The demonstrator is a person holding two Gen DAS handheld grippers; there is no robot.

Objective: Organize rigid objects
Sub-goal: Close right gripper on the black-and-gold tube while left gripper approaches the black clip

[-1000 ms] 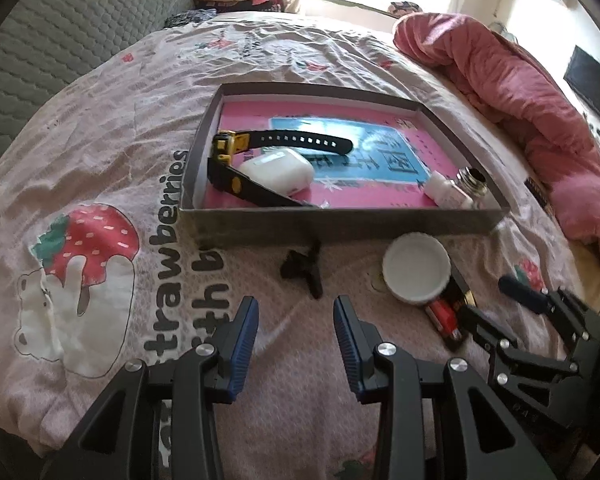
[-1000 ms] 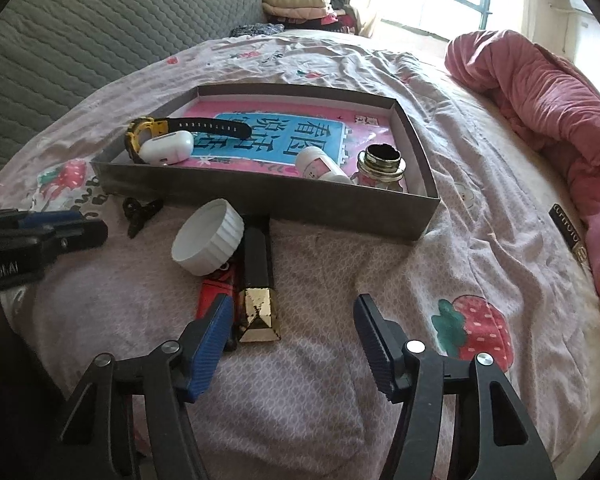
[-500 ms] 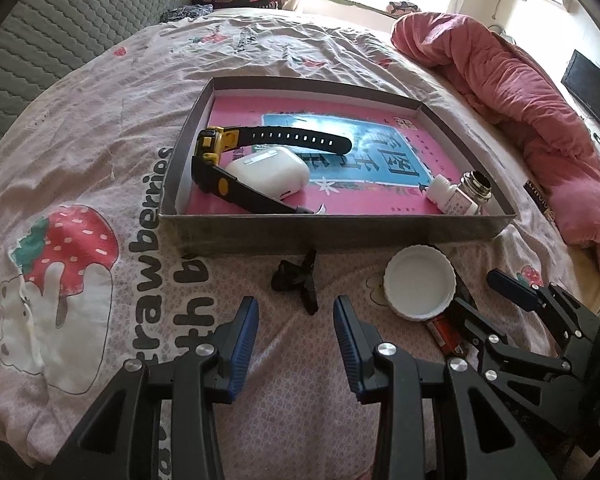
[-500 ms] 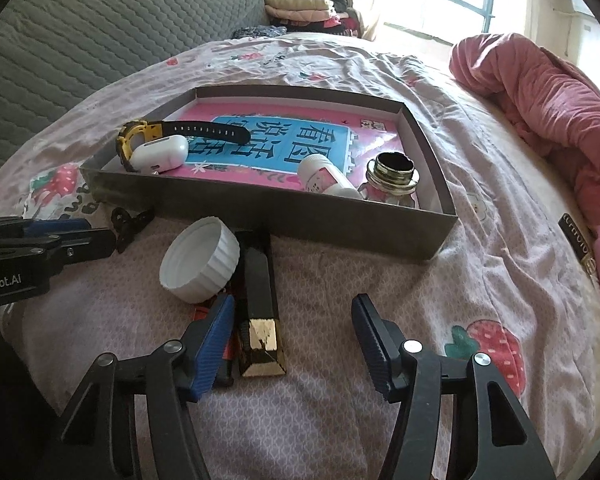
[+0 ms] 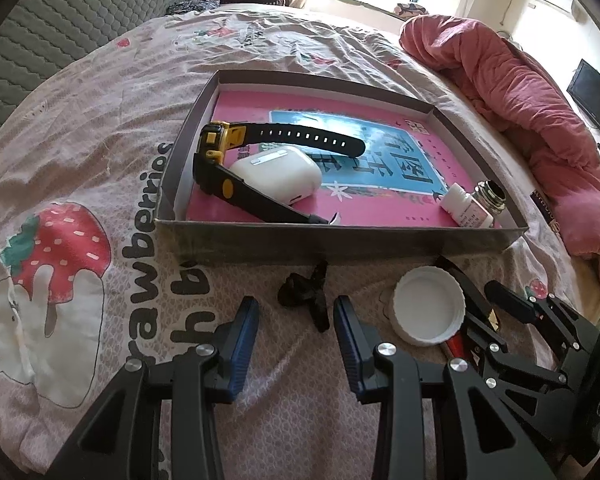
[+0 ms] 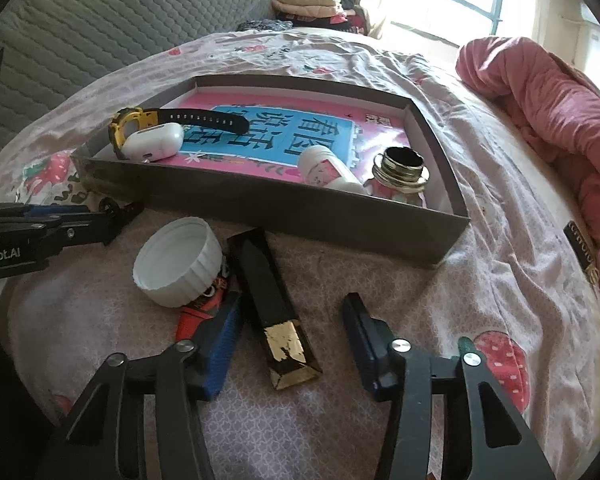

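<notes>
A black bar with a gold end lies on the bedspread between the fingers of my right gripper. Its jaws are closing, and the pads stand a little off the bar on both sides. A white ribbed cap rests against the bar's left side, over a red item. My left gripper is open, with a small black clip just ahead of its tips. The grey tray holds a yellow-and-black watch, a white earbud case, a small white bottle and a gold-necked glass bottle.
A pink book lines the tray floor. A rumpled pink quilt lies to the right, and a grey quilted headboard stands at the back left. The left gripper reaches in close beside the white cap.
The right gripper's jaws have narrowed and come forward, so the bar now lies between them. The left gripper has edged closer to the black clip, its opening unchanged.
</notes>
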